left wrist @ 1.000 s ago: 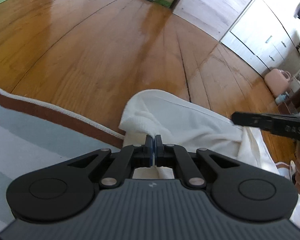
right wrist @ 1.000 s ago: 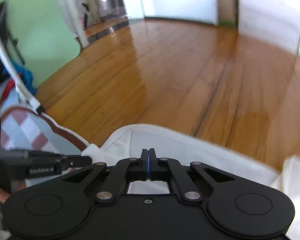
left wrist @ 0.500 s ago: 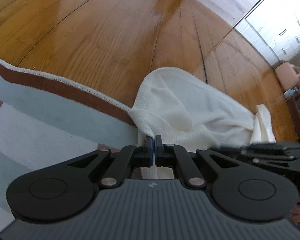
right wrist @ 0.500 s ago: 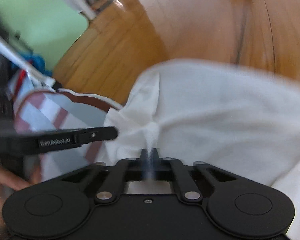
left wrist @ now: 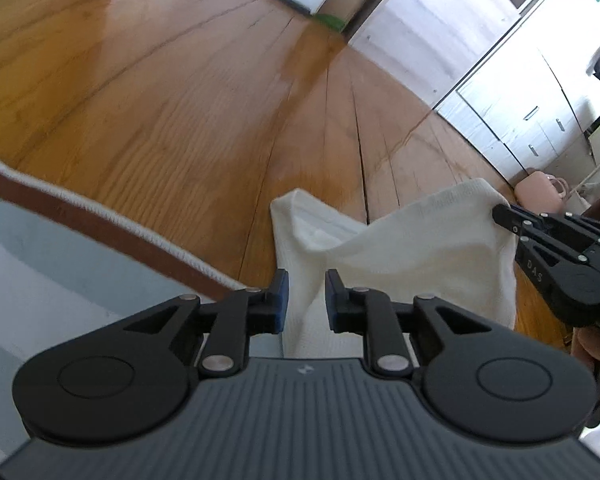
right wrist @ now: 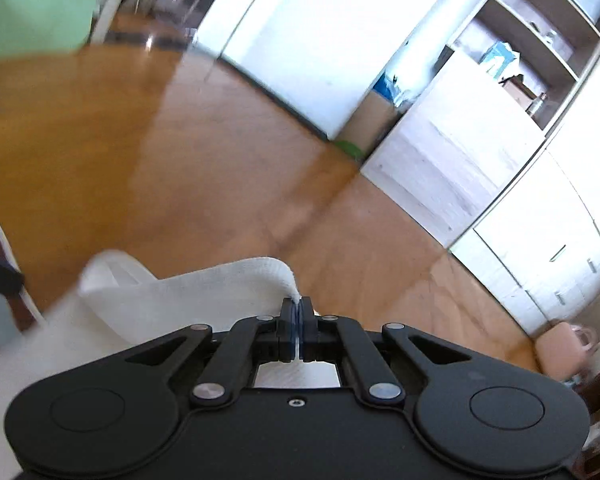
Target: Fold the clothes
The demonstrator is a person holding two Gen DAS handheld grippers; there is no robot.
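A white knit garment [left wrist: 400, 256] hangs over the wooden floor at the rug's edge. My left gripper [left wrist: 303, 300] is open, its blue pads either side of a strip of the cloth without pinching it. My right gripper [left wrist: 500, 213] shows at the right of the left wrist view, shut on an upper corner of the garment and holding it up. In the right wrist view the right gripper [right wrist: 297, 322] is shut on a fold of the white garment [right wrist: 188, 292], which trails down to the left.
A striped rug with a brown border and white piping [left wrist: 100, 220] lies at the left. White cabinets [left wrist: 520, 92] stand at the far right. A pink bag [left wrist: 540, 192] sits on the floor by them. A wooden floor [left wrist: 180, 100] lies ahead.
My left gripper has opened and let go of the cloth. My right gripper has lifted its corner up and swung to the right, and its view now faces the cabinets.
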